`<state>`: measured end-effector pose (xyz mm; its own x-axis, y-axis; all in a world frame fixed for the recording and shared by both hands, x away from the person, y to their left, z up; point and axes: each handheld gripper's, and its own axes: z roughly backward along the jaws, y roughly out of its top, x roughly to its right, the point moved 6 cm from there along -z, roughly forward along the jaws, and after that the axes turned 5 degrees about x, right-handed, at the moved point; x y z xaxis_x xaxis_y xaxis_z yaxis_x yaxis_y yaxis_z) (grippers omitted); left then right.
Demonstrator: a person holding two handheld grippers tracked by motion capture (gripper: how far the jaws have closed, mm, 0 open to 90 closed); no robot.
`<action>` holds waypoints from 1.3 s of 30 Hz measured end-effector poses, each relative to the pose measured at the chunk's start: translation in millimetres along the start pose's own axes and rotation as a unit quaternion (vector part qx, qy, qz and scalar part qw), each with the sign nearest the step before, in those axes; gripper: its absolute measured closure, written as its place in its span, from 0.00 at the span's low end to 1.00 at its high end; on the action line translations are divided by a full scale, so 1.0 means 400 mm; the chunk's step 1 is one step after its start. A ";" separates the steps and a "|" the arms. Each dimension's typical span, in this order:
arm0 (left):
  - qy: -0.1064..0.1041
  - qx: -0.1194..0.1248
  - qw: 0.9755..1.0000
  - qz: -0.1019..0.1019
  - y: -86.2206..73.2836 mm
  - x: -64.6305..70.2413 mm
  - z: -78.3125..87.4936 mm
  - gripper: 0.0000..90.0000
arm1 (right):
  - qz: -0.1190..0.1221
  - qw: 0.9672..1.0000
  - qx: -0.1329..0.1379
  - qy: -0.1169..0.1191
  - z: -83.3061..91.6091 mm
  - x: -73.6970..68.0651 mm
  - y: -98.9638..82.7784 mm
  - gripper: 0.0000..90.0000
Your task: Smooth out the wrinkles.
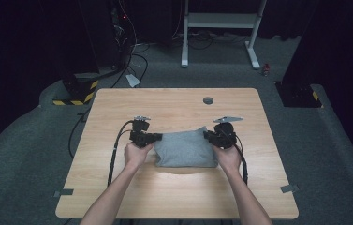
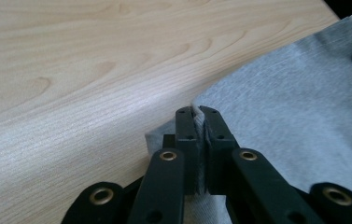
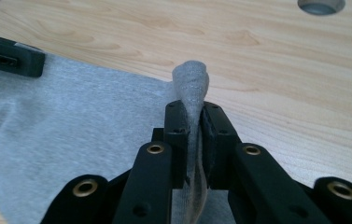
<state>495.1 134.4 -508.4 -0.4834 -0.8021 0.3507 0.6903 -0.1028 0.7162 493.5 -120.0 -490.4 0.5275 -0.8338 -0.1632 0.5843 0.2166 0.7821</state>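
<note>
I have a folded grey cloth lying near the middle of the wooden table, and I am holding it at both ends. My left gripper is clamped tight on the cloth's left edge, with a thin line of fabric showing between the pads; my right gripper is pinched on the right edge, where a bunched nub of fabric pokes up above the jaw tips. Both hands rest low by the tabletop, with the cloth sagging flat between them. I judge the left hold to be the weak one: so little fabric sits in it that a sharp lift or an uneven pull could slide the edge out and drop that side. On the right, the gathered wad may mean I have caught several layers, so the fold could drag open crookedly or twist when raised. Pulling the hands apart too hard could also stretch the knit and skew it. A round grommet hole sits at the table's far side, well apart from the cloth. I can read no brand, label or writing on the cloth, the table or my grippers.
</note>
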 end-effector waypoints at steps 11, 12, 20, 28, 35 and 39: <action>-0.046 0.047 0.997 -0.043 0.003 0.062 0.080 0.96 | 0.028 0.998 0.043 0.024 0.089 -0.053 -0.011 0.91; -0.050 0.049 0.997 -0.045 -0.001 0.069 0.086 0.96 | 0.031 0.998 0.047 0.026 0.096 -0.056 -0.016 0.91; -0.077 0.059 0.992 -0.084 -0.056 0.114 0.136 0.96 | 0.043 0.996 0.067 0.043 0.155 -0.087 -0.083 0.91; -0.092 0.040 0.990 -0.104 -0.147 0.139 0.165 0.96 | 0.057 0.995 0.063 0.050 0.194 -0.109 -0.177 0.91; -0.086 0.016 0.988 -0.126 -0.217 0.153 0.165 0.96 | 0.073 0.995 0.045 0.044 0.203 -0.125 -0.247 0.91; -0.083 0.001 0.988 -0.132 -0.249 0.157 0.156 0.95 | 0.081 0.995 0.032 0.040 0.201 -0.134 -0.281 0.90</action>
<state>362.3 131.0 -520.2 -0.7279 -0.6400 0.2462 0.5280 -0.2940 0.7967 349.9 -140.4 -521.2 0.6607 -0.7467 -0.0769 0.4486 0.3107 0.8380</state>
